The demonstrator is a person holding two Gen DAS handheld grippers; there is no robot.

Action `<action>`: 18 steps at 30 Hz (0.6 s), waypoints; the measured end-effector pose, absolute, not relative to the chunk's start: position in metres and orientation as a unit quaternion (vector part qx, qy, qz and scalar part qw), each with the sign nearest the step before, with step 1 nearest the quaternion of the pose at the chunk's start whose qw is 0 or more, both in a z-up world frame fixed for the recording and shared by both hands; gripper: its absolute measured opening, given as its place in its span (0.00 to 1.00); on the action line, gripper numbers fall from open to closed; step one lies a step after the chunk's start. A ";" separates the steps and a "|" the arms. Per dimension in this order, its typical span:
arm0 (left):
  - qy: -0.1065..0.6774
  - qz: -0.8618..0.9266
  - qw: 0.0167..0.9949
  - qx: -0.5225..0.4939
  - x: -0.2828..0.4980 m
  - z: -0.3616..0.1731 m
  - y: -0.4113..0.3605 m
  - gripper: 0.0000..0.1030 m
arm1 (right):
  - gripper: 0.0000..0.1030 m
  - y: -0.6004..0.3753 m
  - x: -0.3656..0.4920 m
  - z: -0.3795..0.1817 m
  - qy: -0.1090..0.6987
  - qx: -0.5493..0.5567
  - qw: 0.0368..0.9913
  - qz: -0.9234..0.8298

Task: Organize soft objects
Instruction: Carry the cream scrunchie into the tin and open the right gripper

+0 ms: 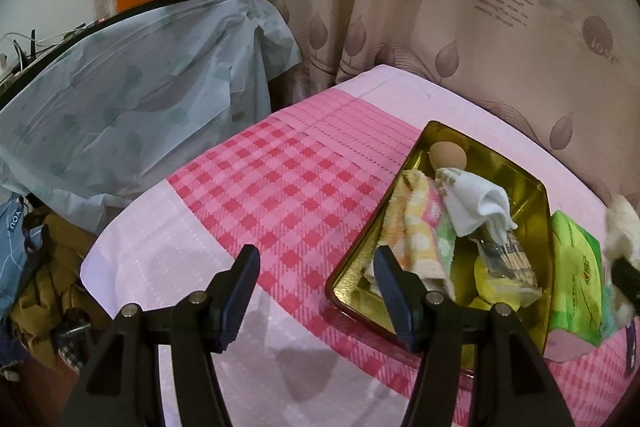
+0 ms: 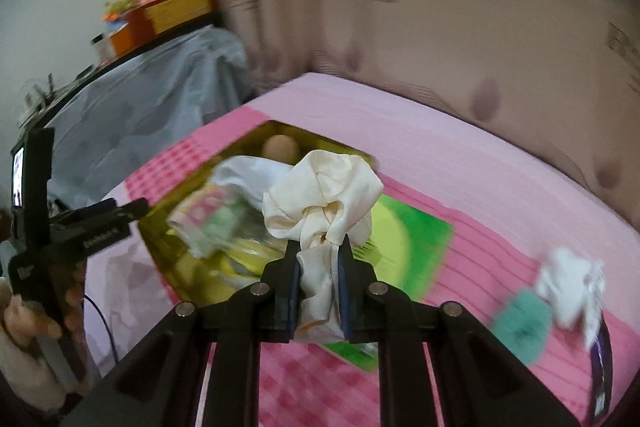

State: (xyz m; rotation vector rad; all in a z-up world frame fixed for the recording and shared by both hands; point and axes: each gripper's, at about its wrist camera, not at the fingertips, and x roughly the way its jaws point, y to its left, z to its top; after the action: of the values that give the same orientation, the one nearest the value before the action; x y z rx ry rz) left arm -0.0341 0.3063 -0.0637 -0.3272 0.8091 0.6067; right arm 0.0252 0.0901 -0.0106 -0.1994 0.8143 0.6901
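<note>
A gold metal tray [image 1: 538, 211] sits on the pink checked tablecloth and holds a folded yellow and pink towel [image 1: 416, 227], a white sock [image 1: 476, 207], a beige egg-shaped object [image 1: 448, 155] and a yellow item. My left gripper [image 1: 316, 259] is open and empty, held over the cloth at the tray's left edge. My right gripper [image 2: 319, 247] is shut on a crumpled cream cloth [image 2: 324, 195], held above the tray [image 2: 168, 227] and a green tissue pack [image 2: 408, 239]. That cloth also shows at the right edge of the left wrist view [image 1: 622, 223].
A green tissue pack [image 1: 576, 275] lies right of the tray. A teal fluffy item [image 2: 524, 323] and a white cloth [image 2: 568, 287] lie on the table at right. A cloth-covered shelf [image 1: 132, 99] with boxes stands at left. A patterned curtain [image 1: 440, 7] hangs behind.
</note>
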 end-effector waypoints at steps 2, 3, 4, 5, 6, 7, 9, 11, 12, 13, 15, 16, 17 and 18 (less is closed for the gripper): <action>0.384 0.292 0.861 -0.162 -0.035 -0.064 0.309 0.59 | 0.14 0.112 0.025 -0.015 0.390 -0.106 0.849 0.342; 0.383 0.294 0.860 -0.166 -0.036 -0.064 0.312 0.59 | 0.14 0.119 0.025 -0.016 0.391 -0.109 0.845 0.347; 0.383 0.296 0.858 -0.171 -0.037 -0.064 0.314 0.59 | 0.14 0.128 0.026 -0.019 0.395 -0.113 0.841 0.351; 0.383 0.298 0.857 -0.174 -0.037 -0.065 0.316 0.59 | 0.14 0.134 0.026 -0.022 0.397 -0.116 0.839 0.353; 0.383 0.299 0.856 -0.176 -0.037 -0.065 0.317 0.59 | 0.14 0.142 0.026 -0.025 0.402 -0.120 0.835 0.356; 0.383 0.300 0.855 -0.179 -0.038 -0.065 0.319 0.59 | 0.14 0.148 0.027 -0.029 0.406 -0.123 0.831 0.359; 0.386 0.300 0.854 -0.181 -0.037 -0.066 0.320 0.59 | 0.14 0.161 0.028 -0.037 0.413 -0.133 0.826 0.361; 0.387 0.300 0.853 -0.181 -0.037 -0.067 0.319 0.59 | 0.14 0.171 0.029 -0.045 0.421 -0.138 0.820 0.363; 0.387 0.299 0.854 -0.180 -0.036 -0.067 0.319 0.59 | 0.14 0.174 0.030 -0.048 0.423 -0.140 0.819 0.362; 0.387 0.299 0.854 -0.179 -0.036 -0.067 0.319 0.59 | 0.14 0.179 0.032 -0.051 0.425 -0.144 0.818 0.359; 0.387 0.298 0.854 -0.179 -0.036 -0.068 0.319 0.59 | 0.14 0.185 0.037 -0.057 0.429 -0.144 0.817 0.357; 0.389 0.298 0.853 -0.179 -0.036 -0.068 0.319 0.59 | 0.14 0.188 0.039 -0.059 0.430 -0.145 0.818 0.354; 0.390 0.298 0.853 -0.178 -0.036 -0.069 0.319 0.59 | 0.14 0.192 0.043 -0.062 0.431 -0.146 0.819 0.349; 0.390 0.298 0.853 -0.178 -0.035 -0.069 0.318 0.59 | 0.14 0.193 0.045 -0.063 0.432 -0.146 0.820 0.347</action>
State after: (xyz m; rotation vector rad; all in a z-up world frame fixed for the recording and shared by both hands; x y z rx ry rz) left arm -0.0353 0.3182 -0.0691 -0.3742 0.8204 0.6265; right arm 0.0452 0.1928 -0.0630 -0.3116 0.9196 0.7385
